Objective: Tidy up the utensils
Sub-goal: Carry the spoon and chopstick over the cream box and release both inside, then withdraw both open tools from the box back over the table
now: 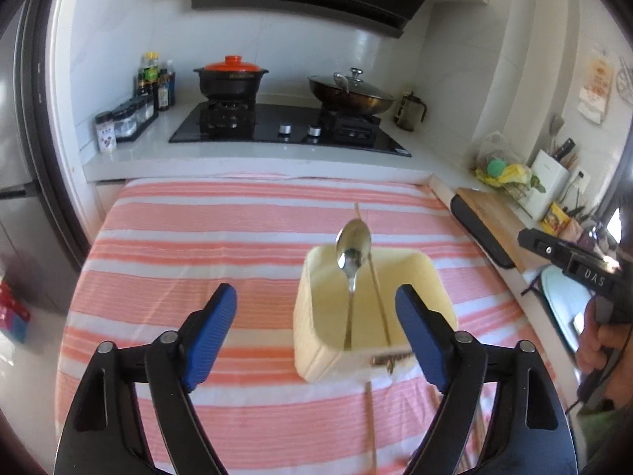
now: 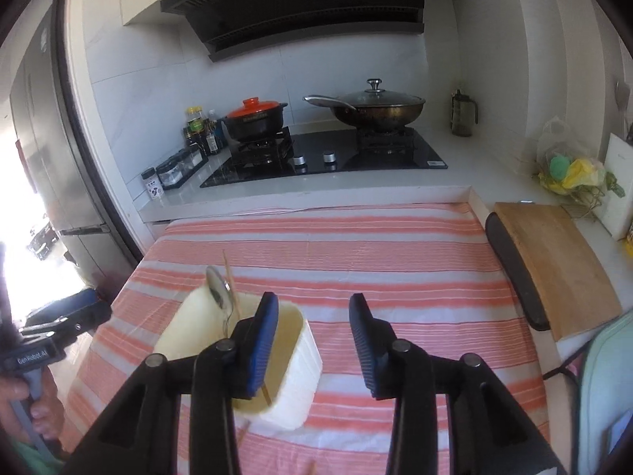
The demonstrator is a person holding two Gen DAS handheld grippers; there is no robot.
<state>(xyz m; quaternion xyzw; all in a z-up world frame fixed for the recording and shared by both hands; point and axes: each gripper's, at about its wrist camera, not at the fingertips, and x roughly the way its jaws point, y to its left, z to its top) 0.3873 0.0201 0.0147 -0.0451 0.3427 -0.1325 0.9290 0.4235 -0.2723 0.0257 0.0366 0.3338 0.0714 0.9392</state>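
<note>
Two grippers are seen above a pink-and-white striped cloth [image 1: 205,233]. The left gripper [image 1: 316,308] is spread wide with nothing between its blue pads; the right gripper [image 2: 312,328] is parted and likewise empty. A cream tub [image 1: 316,356] stands on the cloth, at about 1 o'clock from the left gripper and at 10 o'clock from the right. A spoon [image 1: 353,249] is stood in the tub, bowl up, leaning toward 12 o'clock, with a chopstick [image 1: 378,297] just beside it. More chopsticks [image 1: 372,427] lie on the cloth at 6 o'clock of the tub. A hob [image 1: 289,128] with a red-lidded pot [image 1: 231,75] and a wok [image 1: 350,93] is noted at 12 o'clock.
</note>
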